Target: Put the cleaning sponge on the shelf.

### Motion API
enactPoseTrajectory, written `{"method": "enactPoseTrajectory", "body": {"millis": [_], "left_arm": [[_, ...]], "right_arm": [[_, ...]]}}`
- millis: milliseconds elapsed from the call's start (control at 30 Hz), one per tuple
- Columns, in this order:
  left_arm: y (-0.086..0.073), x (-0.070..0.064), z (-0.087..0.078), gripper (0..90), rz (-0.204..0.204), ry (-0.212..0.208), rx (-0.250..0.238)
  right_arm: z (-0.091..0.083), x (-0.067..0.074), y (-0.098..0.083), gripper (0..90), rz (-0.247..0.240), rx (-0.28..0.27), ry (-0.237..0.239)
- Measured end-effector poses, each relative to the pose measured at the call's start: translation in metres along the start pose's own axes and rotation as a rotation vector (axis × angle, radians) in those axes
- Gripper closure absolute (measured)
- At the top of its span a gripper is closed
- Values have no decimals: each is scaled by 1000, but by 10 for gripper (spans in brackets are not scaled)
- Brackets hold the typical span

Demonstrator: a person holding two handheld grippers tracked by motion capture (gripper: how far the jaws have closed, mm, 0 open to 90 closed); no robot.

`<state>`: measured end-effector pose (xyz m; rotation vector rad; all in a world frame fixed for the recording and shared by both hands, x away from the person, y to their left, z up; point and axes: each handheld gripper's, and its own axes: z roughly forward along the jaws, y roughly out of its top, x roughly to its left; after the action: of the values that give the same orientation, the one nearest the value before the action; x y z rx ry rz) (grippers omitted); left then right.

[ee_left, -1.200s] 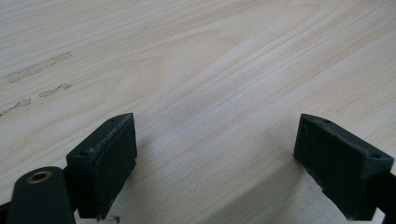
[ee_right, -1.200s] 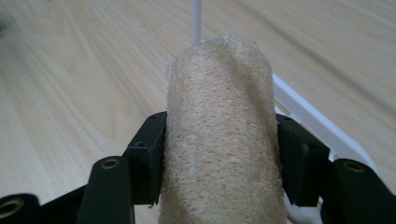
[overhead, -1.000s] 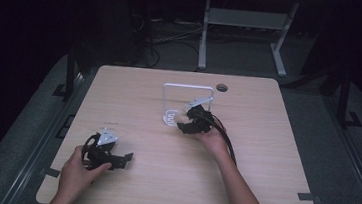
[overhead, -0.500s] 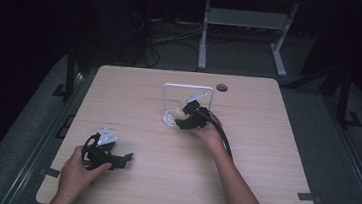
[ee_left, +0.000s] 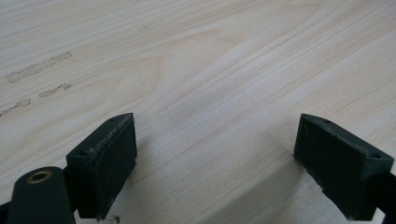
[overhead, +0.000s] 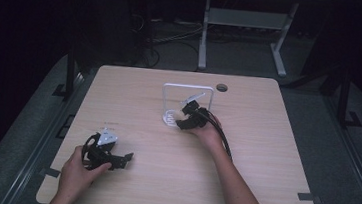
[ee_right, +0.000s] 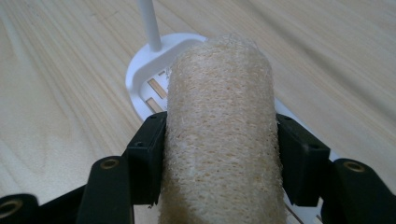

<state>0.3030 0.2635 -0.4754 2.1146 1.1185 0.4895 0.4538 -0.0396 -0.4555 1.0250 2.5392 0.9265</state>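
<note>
near the person's edge of the wooden surface (overhead: pixel 264 155), the left tongs (overhead: pixel 124 158) lie in the left hand (overhead: pixel 77 172) with their jaws spread wide and nothing between them; the left gripper view has bare wood grain between the two black pads (ee_left: pixel 105 158). they sit in the same spot as a second ago, so this hand looks parked.

farther in, toward the middle of the surface, the right hand (overhead: pixel 209 134) carries the right tongs (overhead: pixel 183 117), which are clamped on a pale loofah sponge roll (ee_right: pixel 219 140), its fibrous sides pressed by both pads. the grip has not changed over the last second.

what has changed is the place: compared with the earlier high views, the right tongs have slid a little toward the white rack and dipped lower. the sponge's far end now hangs just above the rack's round slotted base (ee_right: pixel 149 81), beside its thin white upright (ee_right: pixel 150 25), with the white frame (overhead: pixel 189 88) standing behind.

judging by this, the sponge is on its way to be set on the rack, and the release is not yet made.
</note>
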Motion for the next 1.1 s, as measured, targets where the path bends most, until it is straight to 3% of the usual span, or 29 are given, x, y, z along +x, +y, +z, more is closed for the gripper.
{"method": "enactPoseTrajectory", "body": {"millis": [200, 333, 633, 833, 1100], "left_arm": [[0, 0, 0, 126, 0, 0, 0], [0, 0, 0, 126, 1, 0, 0], [0, 0, 0, 126, 1, 0, 1], [0, 0, 0, 126, 1, 0, 0], [0, 0, 0, 126, 1, 0, -1]], "right_arm": [[2, -1, -1, 397, 7, -1, 3], [2, -2, -1, 343, 11, -1, 5], [-25, 2, 3, 323, 21, -42, 17], [-48, 11, -2, 386, -6, -79, 35], [-62, 25, -15, 514, -13, -92, 61]]}}
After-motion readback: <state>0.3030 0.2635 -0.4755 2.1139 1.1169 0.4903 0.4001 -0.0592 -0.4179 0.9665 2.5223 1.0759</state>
